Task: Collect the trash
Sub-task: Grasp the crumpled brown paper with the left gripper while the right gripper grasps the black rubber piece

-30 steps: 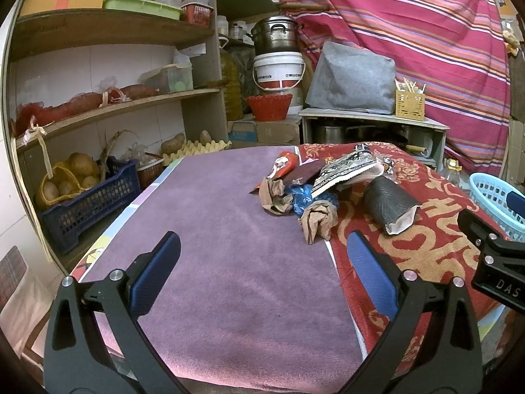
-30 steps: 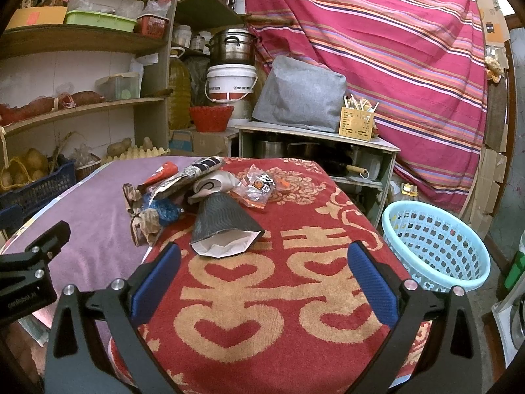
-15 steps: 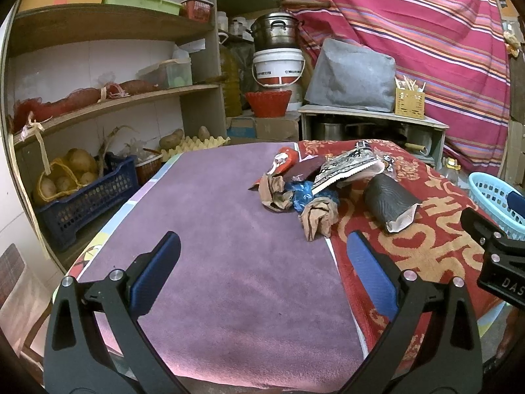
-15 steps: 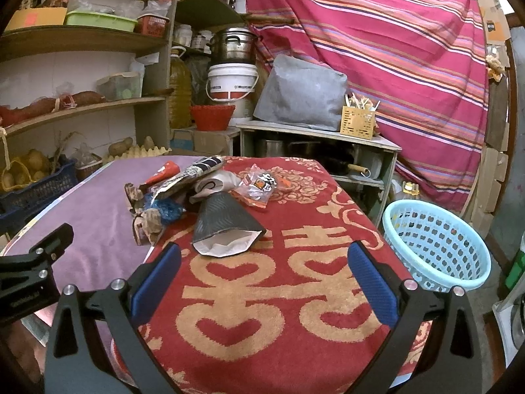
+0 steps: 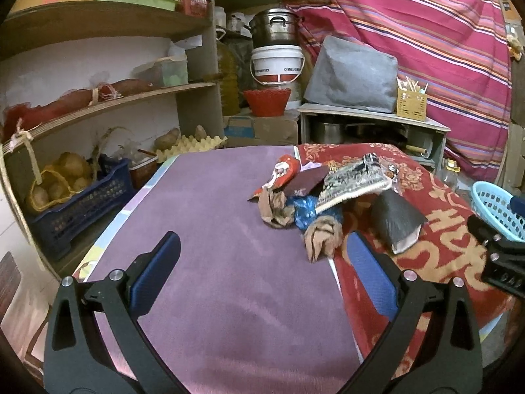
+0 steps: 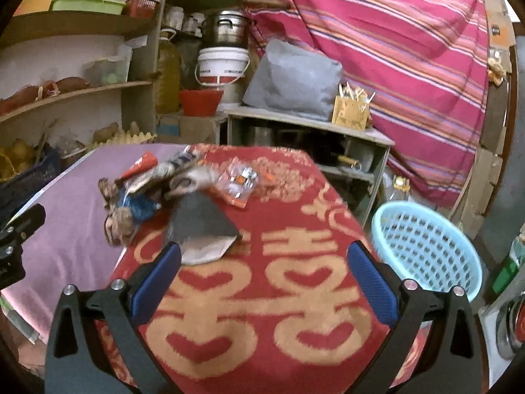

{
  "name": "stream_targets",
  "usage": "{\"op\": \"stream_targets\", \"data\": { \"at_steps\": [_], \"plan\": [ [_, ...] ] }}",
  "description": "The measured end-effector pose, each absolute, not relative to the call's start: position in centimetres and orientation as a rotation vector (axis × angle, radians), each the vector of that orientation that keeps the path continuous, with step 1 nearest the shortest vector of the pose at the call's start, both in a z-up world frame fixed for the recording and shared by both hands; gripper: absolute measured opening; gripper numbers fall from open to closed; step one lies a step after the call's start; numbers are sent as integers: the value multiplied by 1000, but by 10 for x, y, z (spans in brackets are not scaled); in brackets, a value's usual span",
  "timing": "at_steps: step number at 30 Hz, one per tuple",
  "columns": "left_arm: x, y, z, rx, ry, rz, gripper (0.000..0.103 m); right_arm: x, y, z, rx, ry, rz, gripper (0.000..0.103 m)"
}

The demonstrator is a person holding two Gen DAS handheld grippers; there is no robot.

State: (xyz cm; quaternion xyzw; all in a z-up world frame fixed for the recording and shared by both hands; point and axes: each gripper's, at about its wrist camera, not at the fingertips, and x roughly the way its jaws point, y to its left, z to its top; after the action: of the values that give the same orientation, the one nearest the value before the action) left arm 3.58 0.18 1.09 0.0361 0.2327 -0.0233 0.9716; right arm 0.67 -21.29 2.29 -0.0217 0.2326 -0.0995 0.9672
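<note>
A trash pile (image 5: 315, 197) lies mid-tabletop (image 5: 210, 229) where the purple cloth meets the red one: two crumpled brown papers, one blue wrapper, one black pouch (image 6: 200, 226). No print is legible. The light-blue basket (image 6: 426, 249) holds nothing visible. Left gripper (image 5: 262, 269) and right gripper (image 6: 262, 269) gape, empty.

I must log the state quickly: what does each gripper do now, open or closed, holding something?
Left gripper: jaws open, holding nothing, above the purple cloth.
Right gripper: jaws open, holding nothing, above the red cloth.
</note>
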Motion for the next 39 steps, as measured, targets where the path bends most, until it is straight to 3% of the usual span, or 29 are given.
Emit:
{"op": "stream_targets", "data": {
  "at_steps": [7, 20, 23, 29, 39],
  "plan": [
    [74, -11, 6, 94, 546, -85, 98, 46, -228, 42, -51, 498, -176, 99],
    [129, -40, -26, 113, 689, -178, 97, 80, -252, 10, -17, 559, -177, 99],
    [137, -41, -33, 89, 728, -222, 88, 82, -254, 11, -9, 559, -175, 99],
    [142, -45, -45, 93, 776, -274, 50, 90, -260, 4, 45, 595, -168, 99],
    [113, -32, -23, 154, 693, -243, 46, 95, -246, -2, 7, 618, -189, 99]
  ]
}}
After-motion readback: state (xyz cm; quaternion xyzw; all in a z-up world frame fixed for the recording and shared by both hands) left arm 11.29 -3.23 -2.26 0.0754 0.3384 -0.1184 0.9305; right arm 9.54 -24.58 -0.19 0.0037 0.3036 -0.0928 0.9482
